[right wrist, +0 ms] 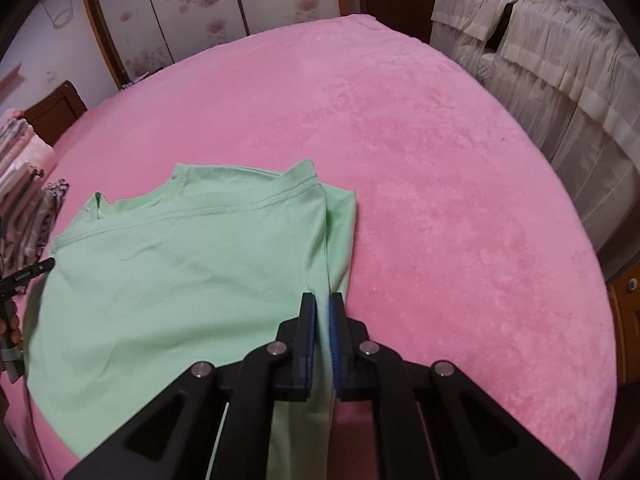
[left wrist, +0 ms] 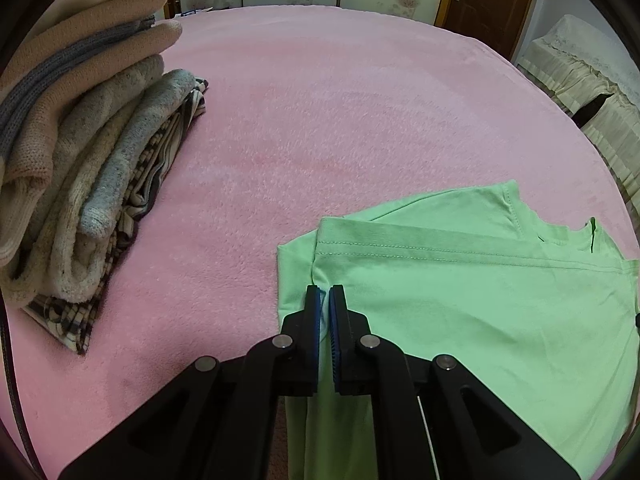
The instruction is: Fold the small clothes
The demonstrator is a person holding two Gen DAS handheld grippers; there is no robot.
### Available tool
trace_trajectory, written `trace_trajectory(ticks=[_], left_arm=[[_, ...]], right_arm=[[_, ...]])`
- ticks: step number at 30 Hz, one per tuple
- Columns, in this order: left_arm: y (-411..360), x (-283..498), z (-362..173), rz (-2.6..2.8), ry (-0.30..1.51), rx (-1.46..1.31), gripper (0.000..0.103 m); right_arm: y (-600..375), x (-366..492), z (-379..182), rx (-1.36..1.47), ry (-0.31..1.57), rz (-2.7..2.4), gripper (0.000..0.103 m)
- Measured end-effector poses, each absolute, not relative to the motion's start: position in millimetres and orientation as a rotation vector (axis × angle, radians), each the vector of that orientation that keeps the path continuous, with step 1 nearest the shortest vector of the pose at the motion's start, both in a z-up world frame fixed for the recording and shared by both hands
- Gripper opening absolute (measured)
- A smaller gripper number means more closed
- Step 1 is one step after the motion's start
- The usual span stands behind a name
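Lying flat on the pink blanket (left wrist: 320, 128), the green T-shirt (left wrist: 460, 312) was the thing both tools had hold of. Its two side edges were already turned in over the body, so a stitched hem ran slantwise across the top layer, and the neck opening lay at the shirt's far end, away from the grippers.

At the shirt's left folded edge, the left gripper (left wrist: 325, 296) had its jaws drawn nearly together, with a thin ridge of green cloth pinched between the blue pads (left wrist: 316, 320). At the shirt's right folded edge, the right gripper (right wrist: 322, 304) was likewise closed down to a narrow slit, green fabric running up between its pads (the cloth showed as a pale strip in the gap). Both pointed steeply down at the near part of the shirt.

Well to the left of the shirt sat a stack of folded clothes (left wrist: 80, 168): knitted beige and grey pieces above, fleecy ones under them, a checked piece at the bottom. Beyond the shirt's neck end stood flower-patterned wardrobe doors (right wrist: 192, 12) and a brown door (left wrist: 484, 0); to the shirt's right, off the blanket, hung a cream ruffled cover (right wrist: 560, 92).
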State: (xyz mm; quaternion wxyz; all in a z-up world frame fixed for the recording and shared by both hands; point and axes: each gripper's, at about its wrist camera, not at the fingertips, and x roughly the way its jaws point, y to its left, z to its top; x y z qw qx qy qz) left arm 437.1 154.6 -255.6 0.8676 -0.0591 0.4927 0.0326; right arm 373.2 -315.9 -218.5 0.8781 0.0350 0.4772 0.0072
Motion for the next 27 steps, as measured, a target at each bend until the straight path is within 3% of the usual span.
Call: trace_trajectory(ticks=[11,15,20,25,27], left_arm=[[168,416,-217,0.054,1.014,-0.141,0.008],[175,400,-206,0.037,1.036,-0.159,0.018],[173,373,-190,0.005,1.063,-0.13,0.031],[157,336,-172,-0.051,1.042,-0.095,0.063],[151,325,-164,-0.072,1.028,-0.09,0.07]], right_arm=[[-316,358,-189,-0.007,0.93,-0.099,0.009],[-299,344,-168,-0.02,0.903,-0.054,0.009],[-270,322,-147,0.007,0.873,0.036,0.009],[-245,299,-125,0.07,0.831,0.099,0.009],[-236,291,-116,0.081,0.809,0.115,0.009]])
